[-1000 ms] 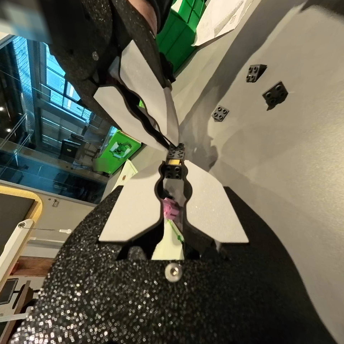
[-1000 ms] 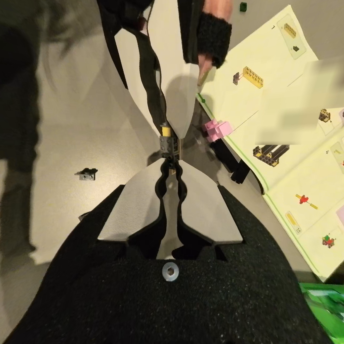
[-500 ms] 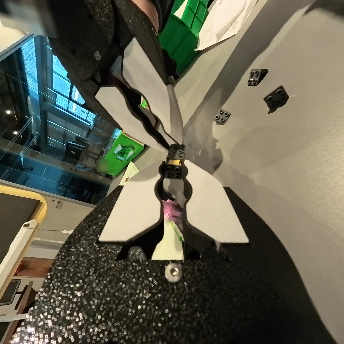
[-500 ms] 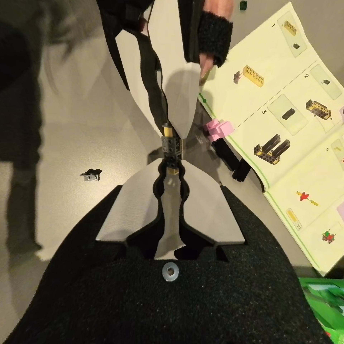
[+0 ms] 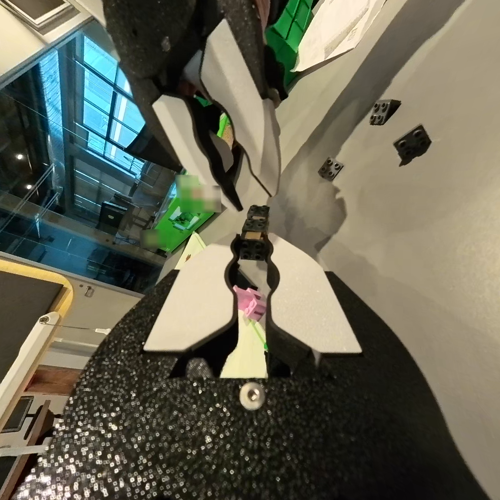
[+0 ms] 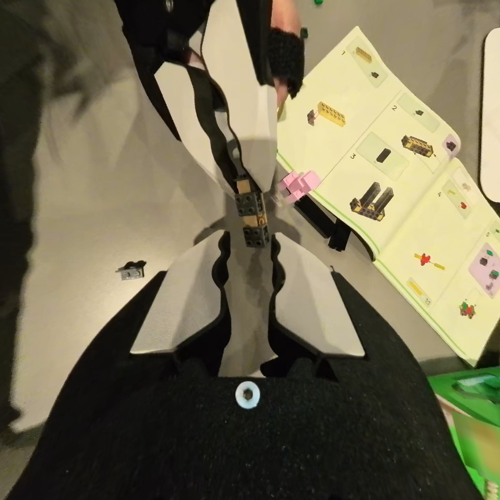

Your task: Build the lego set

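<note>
My left gripper (image 5: 253,244) is clamped on the black-and-tan assembly (image 5: 255,232), held above the desk (image 5: 405,270). My right gripper (image 6: 250,240), jaws apart, has just attached a piece; next I fetch another black brick (image 5: 330,168).

Each hand-held gripper (image 5: 253,244) (image 6: 249,244) has a speckled black body, two pale grey wedge-shaped fingers (image 5: 194,292) with wavy black inner edges, and a silver screw (image 6: 247,397) at its middle. The person's hand (image 6: 285,58) wears a black fingerless glove.
</note>
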Demonstrator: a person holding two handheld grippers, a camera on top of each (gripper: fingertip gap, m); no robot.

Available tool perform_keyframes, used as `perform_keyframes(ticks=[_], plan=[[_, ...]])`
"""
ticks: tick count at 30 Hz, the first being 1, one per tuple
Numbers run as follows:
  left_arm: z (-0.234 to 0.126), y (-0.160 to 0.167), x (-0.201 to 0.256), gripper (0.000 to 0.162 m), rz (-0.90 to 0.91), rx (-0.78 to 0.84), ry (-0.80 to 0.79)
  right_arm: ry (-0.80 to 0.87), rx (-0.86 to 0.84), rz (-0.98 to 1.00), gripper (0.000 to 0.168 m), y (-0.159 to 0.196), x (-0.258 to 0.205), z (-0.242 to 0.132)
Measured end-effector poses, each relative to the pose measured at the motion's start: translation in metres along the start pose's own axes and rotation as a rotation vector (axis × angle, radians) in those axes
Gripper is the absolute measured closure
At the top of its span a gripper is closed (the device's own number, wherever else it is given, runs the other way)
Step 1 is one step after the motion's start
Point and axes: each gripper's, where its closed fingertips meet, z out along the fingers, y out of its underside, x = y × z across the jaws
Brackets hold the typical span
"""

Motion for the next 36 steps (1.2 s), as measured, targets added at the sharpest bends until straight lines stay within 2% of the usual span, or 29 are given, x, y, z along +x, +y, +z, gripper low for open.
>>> perform_keyframes(ticks=[8,28,36], plan=[[-0.002,-0.004,-0.004,0.146,0.010,0.022,-0.028,0.036,-0.068,0.032,0.140,0.010,0.001,0.000],[-0.004,-0.007,-0.005,0.146,0.025,0.036,-0.044,0.033,-0.050,0.029,0.139,0.000,-0.004,-0.001],[-0.005,-0.008,-0.007,0.146,0.014,0.041,-0.053,0.031,0.037,-0.003,0.123,-0.016,-0.009,-0.008]])
